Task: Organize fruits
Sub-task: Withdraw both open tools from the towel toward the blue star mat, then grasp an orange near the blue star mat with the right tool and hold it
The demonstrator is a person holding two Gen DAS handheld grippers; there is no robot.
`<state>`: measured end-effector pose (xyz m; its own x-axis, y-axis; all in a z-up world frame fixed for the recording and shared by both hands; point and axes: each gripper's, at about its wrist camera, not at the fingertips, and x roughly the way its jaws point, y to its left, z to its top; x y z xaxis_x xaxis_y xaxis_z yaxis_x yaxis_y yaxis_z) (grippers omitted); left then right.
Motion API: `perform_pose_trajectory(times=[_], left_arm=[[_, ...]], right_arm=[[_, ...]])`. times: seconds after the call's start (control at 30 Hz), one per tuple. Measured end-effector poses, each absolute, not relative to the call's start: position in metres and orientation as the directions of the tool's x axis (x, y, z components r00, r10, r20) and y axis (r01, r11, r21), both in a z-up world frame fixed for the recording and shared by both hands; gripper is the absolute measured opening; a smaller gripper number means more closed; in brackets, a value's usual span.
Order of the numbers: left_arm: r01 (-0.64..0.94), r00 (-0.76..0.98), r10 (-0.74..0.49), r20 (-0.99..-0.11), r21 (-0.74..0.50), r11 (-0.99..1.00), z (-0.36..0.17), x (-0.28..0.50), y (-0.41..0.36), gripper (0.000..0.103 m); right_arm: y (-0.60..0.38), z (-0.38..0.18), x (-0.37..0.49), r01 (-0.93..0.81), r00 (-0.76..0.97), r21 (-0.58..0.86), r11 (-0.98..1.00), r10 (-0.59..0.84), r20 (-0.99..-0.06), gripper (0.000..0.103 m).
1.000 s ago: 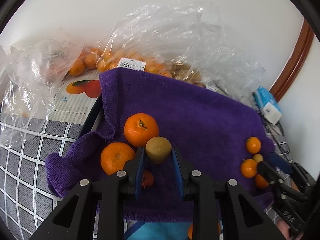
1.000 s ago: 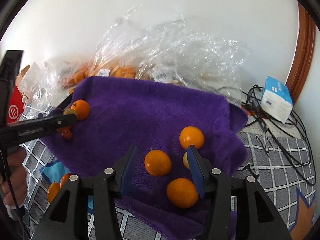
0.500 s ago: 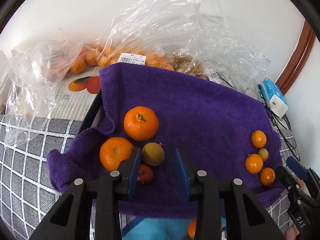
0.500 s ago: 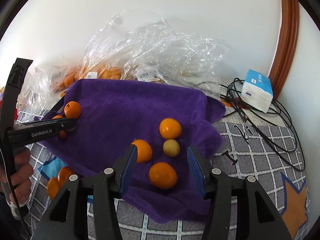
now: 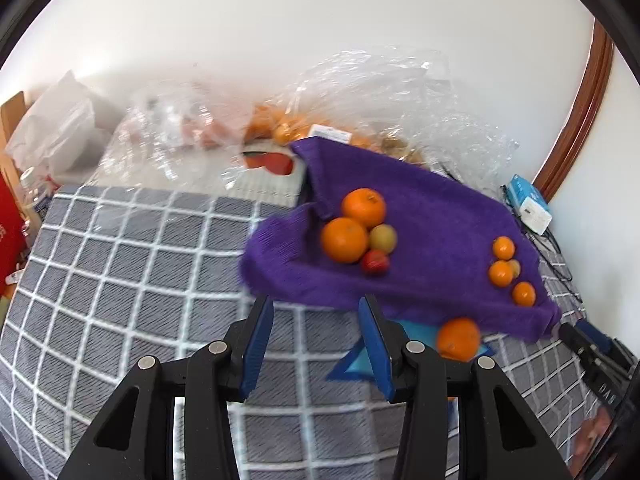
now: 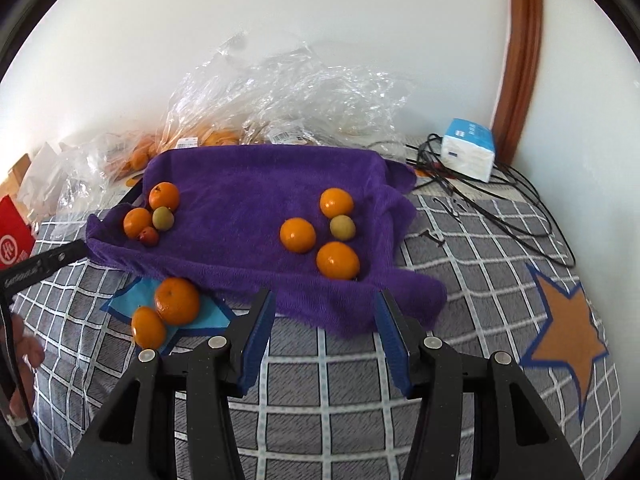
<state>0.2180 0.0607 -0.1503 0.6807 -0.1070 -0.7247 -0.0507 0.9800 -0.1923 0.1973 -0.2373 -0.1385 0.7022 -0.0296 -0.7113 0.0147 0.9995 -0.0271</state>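
A purple towel [image 6: 248, 200] [image 5: 432, 216] lies on the grey checked cloth. Its left end holds two oranges [image 6: 164, 196], a yellow-green fruit [image 6: 163, 218] [image 5: 383, 238] and a small red fruit [image 6: 149, 235] [image 5: 375, 262]. Its right end holds three oranges [image 6: 298, 235] and a yellow-green fruit [image 6: 342, 227]. Two more oranges [image 6: 177, 301] lie off the towel on a blue star patch. My left gripper [image 5: 316, 342] is open and empty, in front of the towel's near edge. My right gripper [image 6: 325, 338] is open and empty, in front of the towel's front edge.
Clear plastic bags with oranges [image 6: 208, 136] [image 5: 280, 128] lie behind the towel against the wall. A blue and white tissue pack [image 6: 470, 154] and black cables [image 6: 508, 204] sit at the back right. A red box [image 6: 12, 236] stands at the left edge.
My left gripper let go of the yellow-green fruit beside the oranges, opened wider and pulled back off the towel. My right gripper also drew back from the right group of fruit.
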Motion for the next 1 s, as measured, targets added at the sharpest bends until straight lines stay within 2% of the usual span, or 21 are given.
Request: perform_pose_trajectory(times=[0.1, 0.33, 0.63, 1.0], left_arm=[[-0.061, 0.663, -0.094, -0.743, -0.178, 0.982, -0.159, 0.210, 0.076, 0.042], [-0.071, 0.676, -0.043, -0.736, -0.123, 0.990, -0.174, 0.190, 0.101, 0.042], [-0.086, 0.635, -0.060, -0.771, -0.147, 0.985, -0.188, 0.189, 0.113, 0.043], [-0.108, 0.643, -0.092, -0.760, -0.209, 0.972, -0.191, 0.183, 0.119, 0.043]], right_arm=[[-0.229, -0.138, 0.184, 0.070, 0.712, -0.049, 0.996, -0.084, -0.697, 0.051], [-0.199, -0.148, 0.179, -0.005, 0.689, -0.033, 0.999, -0.020, -0.725, 0.051], [-0.156, -0.159, 0.206, -0.121, 0.671, 0.022, 0.992, 0.098, -0.735, 0.050], [-0.134, -0.182, 0.239, -0.128, 0.601, 0.091, 0.988, 0.150, -0.785, 0.050]])
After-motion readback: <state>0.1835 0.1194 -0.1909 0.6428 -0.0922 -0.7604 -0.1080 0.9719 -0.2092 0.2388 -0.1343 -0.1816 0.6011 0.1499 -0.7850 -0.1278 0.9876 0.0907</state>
